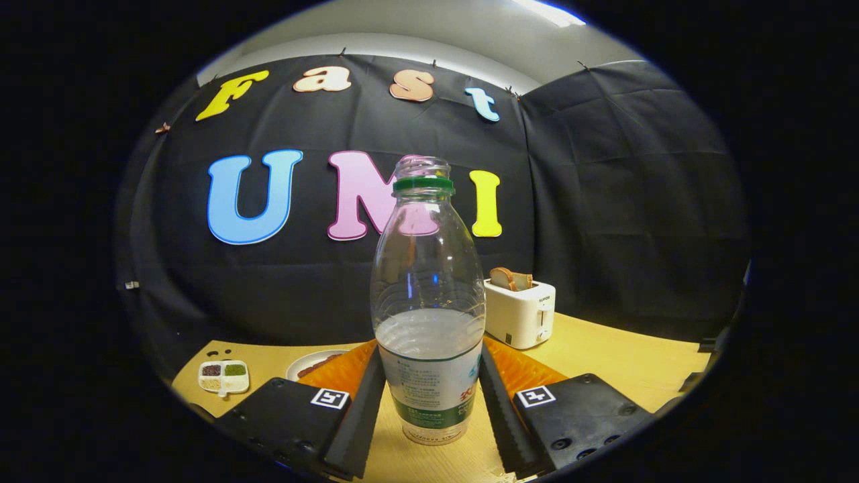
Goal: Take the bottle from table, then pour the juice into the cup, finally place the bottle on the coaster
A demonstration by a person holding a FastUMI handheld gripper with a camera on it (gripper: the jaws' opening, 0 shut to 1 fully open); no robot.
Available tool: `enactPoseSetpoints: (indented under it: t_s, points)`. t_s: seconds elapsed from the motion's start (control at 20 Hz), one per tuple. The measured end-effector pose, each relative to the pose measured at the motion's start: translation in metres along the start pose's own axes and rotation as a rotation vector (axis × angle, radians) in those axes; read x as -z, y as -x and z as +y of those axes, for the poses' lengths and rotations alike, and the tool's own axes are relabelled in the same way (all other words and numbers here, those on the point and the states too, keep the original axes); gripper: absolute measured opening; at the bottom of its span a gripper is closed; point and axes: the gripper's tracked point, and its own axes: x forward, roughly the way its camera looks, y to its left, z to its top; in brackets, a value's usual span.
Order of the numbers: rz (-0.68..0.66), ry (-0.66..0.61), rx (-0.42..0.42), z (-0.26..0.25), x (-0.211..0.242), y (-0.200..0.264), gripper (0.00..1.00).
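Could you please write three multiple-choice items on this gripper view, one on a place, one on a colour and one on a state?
1. Where does the bottle stand?
A. On top of the toaster
B. On the wooden table between the gripper's fingers
C. In the divided dish

2. What colour is the ring around the bottle's neck?
A. Green
B. Red
C. Blue

3. What state is the bottle in?
A. Lying on its side, full
B. Upright, capped, empty
C. Upright, uncapped, partly filled

Answers:
1 B: its base rests on the table, with a finger close on either side; contact is unclear.
2 A: a green band sits just under the mouth.
3 C: the mouth is open and the liquid reaches roughly halfway.
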Motion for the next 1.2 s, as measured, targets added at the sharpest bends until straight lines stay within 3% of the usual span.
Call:
enactPoseSetpoints:
  t_s: [0.5, 1.2]
  points:
    - [0.046, 0.094, 0.108, 0.001, 0.076, -0.046, 0.76]
    - [0.083, 0.028, 0.173, -0.010, 0.123, -0.060, 0.76]
